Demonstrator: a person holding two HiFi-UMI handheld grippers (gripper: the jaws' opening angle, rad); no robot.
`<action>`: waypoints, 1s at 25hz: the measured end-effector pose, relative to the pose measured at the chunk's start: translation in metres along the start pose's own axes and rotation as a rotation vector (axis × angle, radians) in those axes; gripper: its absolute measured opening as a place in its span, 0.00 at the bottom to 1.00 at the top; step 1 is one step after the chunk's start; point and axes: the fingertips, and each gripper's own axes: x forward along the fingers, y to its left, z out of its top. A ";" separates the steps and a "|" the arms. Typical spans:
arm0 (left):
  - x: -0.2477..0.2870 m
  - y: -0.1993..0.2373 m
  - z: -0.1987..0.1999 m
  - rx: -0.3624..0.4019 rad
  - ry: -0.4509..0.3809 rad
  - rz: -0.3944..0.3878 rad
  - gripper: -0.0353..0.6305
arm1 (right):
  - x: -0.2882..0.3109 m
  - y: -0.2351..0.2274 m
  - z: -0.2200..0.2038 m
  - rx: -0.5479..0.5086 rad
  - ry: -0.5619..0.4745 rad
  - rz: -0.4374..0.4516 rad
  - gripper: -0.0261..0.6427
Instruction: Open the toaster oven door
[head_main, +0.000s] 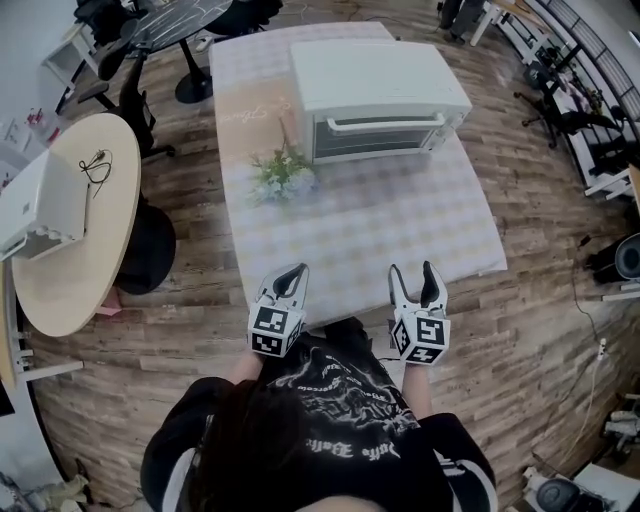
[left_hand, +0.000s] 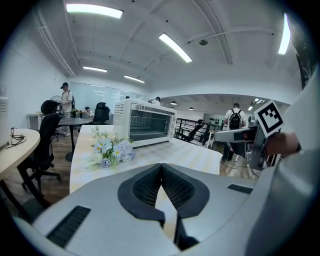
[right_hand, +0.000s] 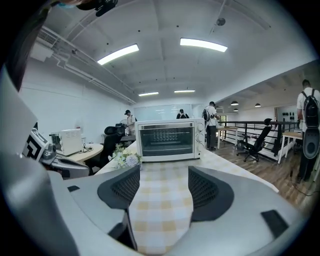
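Observation:
A white toaster oven (head_main: 378, 95) stands at the far end of the checked table (head_main: 400, 230), its glass door closed and the handle (head_main: 385, 123) facing me. Both gripper views show that oven (right_hand: 167, 140) (left_hand: 145, 121) well ahead. My left gripper (head_main: 294, 277) hovers at the table's near edge with its jaws together and nothing in them. My right gripper (head_main: 417, 276) hangs beside it, jaws wide apart and empty. In its own view the gap between the pads (right_hand: 202, 187) frames the tablecloth and the oven.
A small bunch of pale flowers (head_main: 283, 172) lies on the table in front of the oven's left side. A round beige table (head_main: 75, 225) with a white appliance (head_main: 40, 205) stands at my left, with office chairs (head_main: 140, 100) behind it.

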 end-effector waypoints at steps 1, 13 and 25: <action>0.003 -0.003 0.004 -0.001 -0.002 0.011 0.08 | 0.004 -0.006 0.007 0.000 -0.005 0.008 0.47; 0.013 0.009 -0.006 -0.017 0.058 0.102 0.08 | 0.062 -0.022 0.061 0.017 -0.027 0.102 0.47; 0.020 0.023 -0.004 -0.022 0.058 0.164 0.08 | 0.140 -0.064 0.128 0.244 -0.117 0.104 0.47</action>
